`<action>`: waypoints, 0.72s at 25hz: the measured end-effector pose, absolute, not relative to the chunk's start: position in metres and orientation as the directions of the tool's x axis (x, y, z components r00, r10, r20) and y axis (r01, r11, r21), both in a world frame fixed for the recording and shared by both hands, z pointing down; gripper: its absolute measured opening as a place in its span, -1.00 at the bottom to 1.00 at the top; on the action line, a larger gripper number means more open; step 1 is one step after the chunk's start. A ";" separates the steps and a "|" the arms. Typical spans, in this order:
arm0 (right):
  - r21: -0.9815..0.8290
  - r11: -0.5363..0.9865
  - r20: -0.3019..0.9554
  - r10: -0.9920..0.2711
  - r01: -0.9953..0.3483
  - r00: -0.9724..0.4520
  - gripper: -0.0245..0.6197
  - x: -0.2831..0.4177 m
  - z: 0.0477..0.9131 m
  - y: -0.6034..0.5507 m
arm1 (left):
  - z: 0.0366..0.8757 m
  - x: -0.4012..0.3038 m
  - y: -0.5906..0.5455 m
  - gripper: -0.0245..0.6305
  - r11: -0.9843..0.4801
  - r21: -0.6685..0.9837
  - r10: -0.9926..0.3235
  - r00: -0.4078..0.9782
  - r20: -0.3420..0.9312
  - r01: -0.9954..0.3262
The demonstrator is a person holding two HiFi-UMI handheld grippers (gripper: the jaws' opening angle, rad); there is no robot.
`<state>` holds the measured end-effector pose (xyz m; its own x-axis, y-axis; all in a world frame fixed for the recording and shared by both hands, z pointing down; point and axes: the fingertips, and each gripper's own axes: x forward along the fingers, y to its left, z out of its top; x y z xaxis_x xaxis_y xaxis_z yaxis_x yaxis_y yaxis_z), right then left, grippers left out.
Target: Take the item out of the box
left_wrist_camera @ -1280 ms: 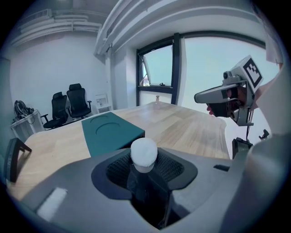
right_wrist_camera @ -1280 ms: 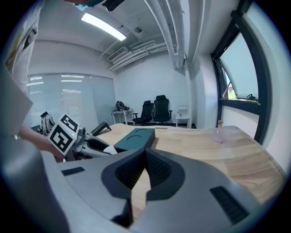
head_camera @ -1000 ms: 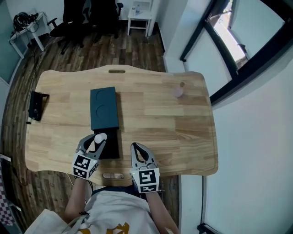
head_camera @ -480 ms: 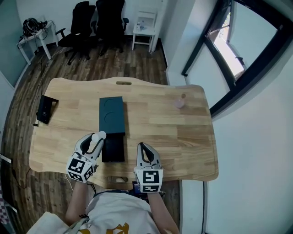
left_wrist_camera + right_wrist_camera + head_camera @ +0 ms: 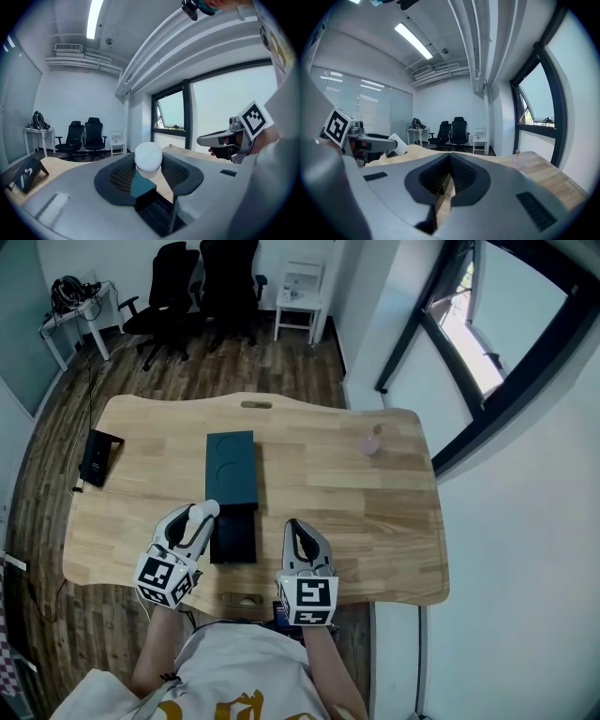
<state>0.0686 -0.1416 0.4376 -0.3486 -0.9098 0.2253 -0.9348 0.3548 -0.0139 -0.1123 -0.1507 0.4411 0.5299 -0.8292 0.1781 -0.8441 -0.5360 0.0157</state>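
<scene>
My left gripper is shut on a small white rounded item, held just above the table beside the left edge of the open black box tray. The dark teal lid lies just beyond the tray, touching its far end. In the left gripper view the white item sits pinched between the pads, with the teal lid showing below it. My right gripper hovers to the right of the tray, its jaws shut with nothing between them.
A black device lies near the wooden table's left edge. A small pink bottle stands at the far right. Office chairs and a white side table stand on the floor beyond.
The head view has shifted slightly. Both grippers keep about the same places beside the box, and the left one still holds the white item.
</scene>
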 end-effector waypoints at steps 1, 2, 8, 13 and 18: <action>-0.012 0.359 0.223 -0.909 -0.933 -0.353 -0.90 0.068 0.437 -0.141 | 0.440 -0.112 -0.150 -0.41 -0.533 0.011 -0.832 0.526 0.176 -0.846; -0.010 0.363 0.222 -0.908 -0.932 -0.356 -0.90 0.067 0.436 -0.140 | 0.439 -0.112 -0.150 -0.41 -0.531 0.006 -0.834 0.524 0.173 -0.847; -0.006 0.373 0.218 -0.905 -0.928 -0.365 -0.90 0.066 0.433 -0.141 | 0.430 -0.111 -0.150 -0.41 -0.520 -0.017 -0.845 0.512 0.155 -0.854; 0.011 0.382 0.225 -0.901 -0.924 -0.370 -0.91 0.065 0.436 -0.144 | 0.429 -0.106 -0.150 -0.41 -0.524 0.019 -0.842 0.521 0.137 -0.852; 0.011 0.388 0.226 -0.899 -0.921 -0.376 -0.91 0.065 0.437 -0.146 | 0.431 -0.104 -0.151 -0.41 -0.523 0.023 -0.841 0.520 0.148 -0.852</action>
<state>0.0649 -0.1459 0.4370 -0.3760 -0.8987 0.2259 -0.9215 0.3883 0.0109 -0.1043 -0.1507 0.4308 0.5203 -0.8411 0.1478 -0.8520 -0.5230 0.0233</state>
